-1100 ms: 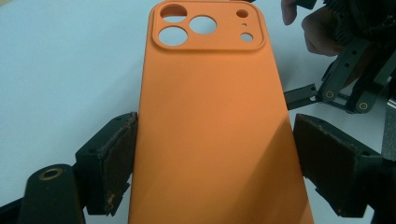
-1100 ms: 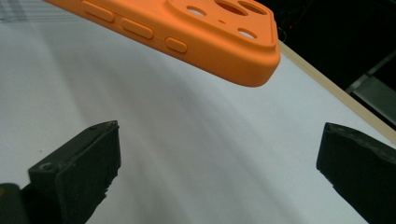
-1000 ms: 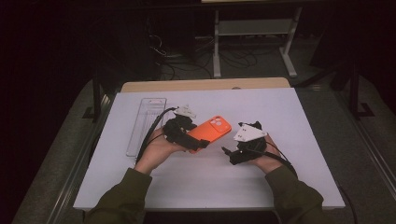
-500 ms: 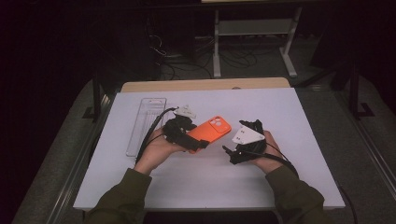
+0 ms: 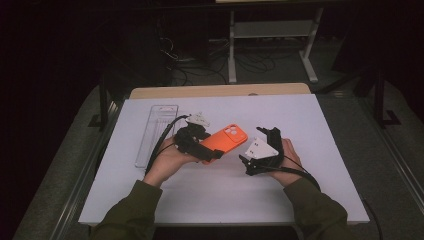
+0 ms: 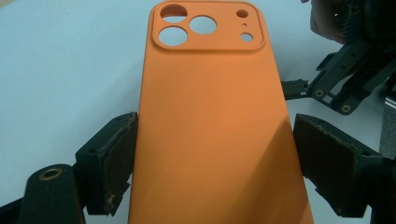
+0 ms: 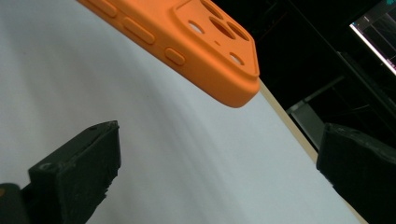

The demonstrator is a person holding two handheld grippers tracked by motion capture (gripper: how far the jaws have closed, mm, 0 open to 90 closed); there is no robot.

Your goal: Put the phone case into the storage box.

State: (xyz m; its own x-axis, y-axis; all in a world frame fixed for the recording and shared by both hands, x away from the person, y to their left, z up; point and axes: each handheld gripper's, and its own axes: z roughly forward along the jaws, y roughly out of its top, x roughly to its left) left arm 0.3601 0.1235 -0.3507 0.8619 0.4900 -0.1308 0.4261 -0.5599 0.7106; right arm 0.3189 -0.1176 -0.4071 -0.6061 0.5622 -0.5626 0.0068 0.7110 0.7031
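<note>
Clear tray: a transparent tray (image 5: pixel 156 134) lay on the worktop (image 5: pixel 320 115), well off to the outer side of my left jaws, untouched.
Left gripper: my left gripper (image 6: pixel 212 154) had the orange phone case (image 6: pixel 215 126) between its jaws, clamped across the width near the plain lower end; one pad pressed the left edge, while the other looked a hair off the right edge.
Case position: it was lifted off the worktop, camera cut-outs pointing away from my left jaws toward my right ones.
Handling: I judged it light, rubbery and bendy, matte enough not to slip; squeezing the long edges would bow it, so a modest pinch near a corner suited best.
Right gripper: my right gripper (image 7: pixel 219 168) stood wide open, empty, with the case's camera corner just ahead of and above the jaws.
</note>
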